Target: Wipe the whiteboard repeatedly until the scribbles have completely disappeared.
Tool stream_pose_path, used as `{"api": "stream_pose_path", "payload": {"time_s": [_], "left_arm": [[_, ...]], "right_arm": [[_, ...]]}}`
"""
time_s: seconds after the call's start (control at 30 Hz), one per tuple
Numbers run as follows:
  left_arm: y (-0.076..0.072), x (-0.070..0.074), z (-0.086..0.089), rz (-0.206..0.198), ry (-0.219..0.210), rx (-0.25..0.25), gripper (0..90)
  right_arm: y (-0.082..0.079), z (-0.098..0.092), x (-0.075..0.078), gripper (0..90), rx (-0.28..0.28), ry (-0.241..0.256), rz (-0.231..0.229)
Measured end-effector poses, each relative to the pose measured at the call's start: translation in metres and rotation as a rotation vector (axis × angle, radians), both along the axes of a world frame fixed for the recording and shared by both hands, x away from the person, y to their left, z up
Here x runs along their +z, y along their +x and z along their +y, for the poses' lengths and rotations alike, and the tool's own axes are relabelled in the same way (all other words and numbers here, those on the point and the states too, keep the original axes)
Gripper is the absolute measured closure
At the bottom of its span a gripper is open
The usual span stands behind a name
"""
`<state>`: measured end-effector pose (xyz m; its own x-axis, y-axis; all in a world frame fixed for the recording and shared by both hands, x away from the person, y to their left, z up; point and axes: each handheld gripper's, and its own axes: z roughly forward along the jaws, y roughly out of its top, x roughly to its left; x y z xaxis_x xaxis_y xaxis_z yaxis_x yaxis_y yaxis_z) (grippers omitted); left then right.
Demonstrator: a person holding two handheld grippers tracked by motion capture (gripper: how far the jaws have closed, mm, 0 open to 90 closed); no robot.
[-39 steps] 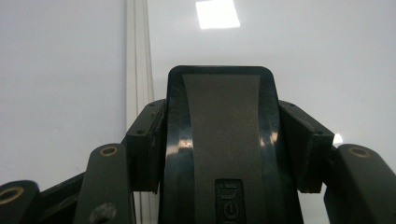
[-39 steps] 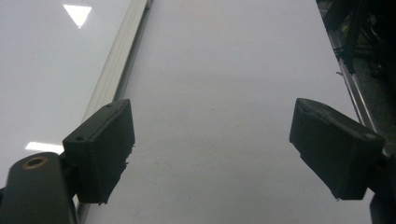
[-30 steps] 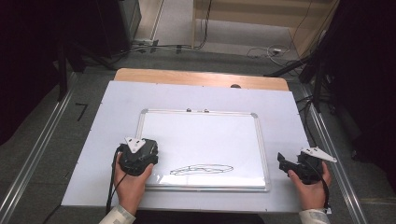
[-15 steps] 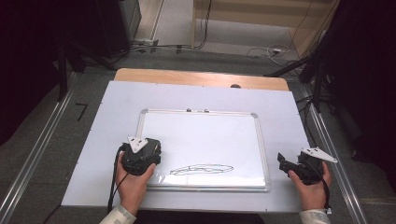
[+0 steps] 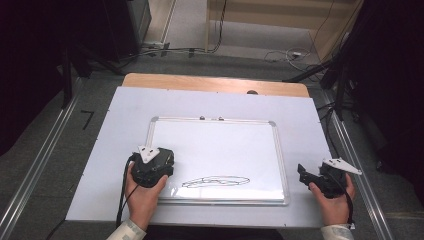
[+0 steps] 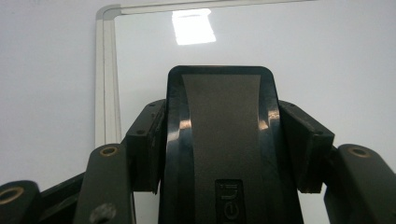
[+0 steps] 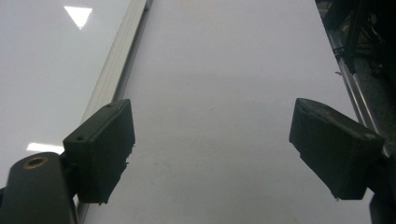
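Plainly, the left gripper (image 5: 159, 161) is held over the lower left part of the whiteboard (image 5: 220, 150), and its jaws are clamped on a black eraser (image 6: 219, 140), which is seen in the left gripper view as a glossy block with a grey strip down its middle. The underside of the eraser is hidden, so whether it touches the board cannot be told; the lettering near its lower end is cut off and cannot be read. In the high view the eraser itself is covered by the gripper's body and grey plate. Just to the right of that gripper, a thin black scribble (image 5: 216, 181) is drawn along the lower part of the board, and it is too fine for its shape to be made out. Two small clips are seen on the top edge of the frame. Further right, beyond the board's frame, the right gripper (image 5: 303, 173) is held over the bare white table (image 5: 125, 107), with its fingers (image 7: 103, 149) spread wide apart and nothing between them.
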<state>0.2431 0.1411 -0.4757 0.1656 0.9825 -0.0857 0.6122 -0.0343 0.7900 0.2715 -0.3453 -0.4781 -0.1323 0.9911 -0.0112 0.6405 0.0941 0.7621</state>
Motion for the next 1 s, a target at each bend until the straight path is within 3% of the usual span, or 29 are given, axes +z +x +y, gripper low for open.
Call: {"api": "stream_pose_path", "payload": {"time_s": [0.27, 1.0], "left_arm": [[0.008, -0.003, -0.011, 0.010, -0.022, -0.051, 40.5], [0.023, -0.015, -0.047, 0.027, -0.005, -0.166, 40.4]], "right_arm": [[0.001, 0.001, 0.000, 13.0, -0.002, -0.006, 0.000], [0.000, -0.001, 0.000, 13.0, 0.000, -0.002, -0.003]]}}
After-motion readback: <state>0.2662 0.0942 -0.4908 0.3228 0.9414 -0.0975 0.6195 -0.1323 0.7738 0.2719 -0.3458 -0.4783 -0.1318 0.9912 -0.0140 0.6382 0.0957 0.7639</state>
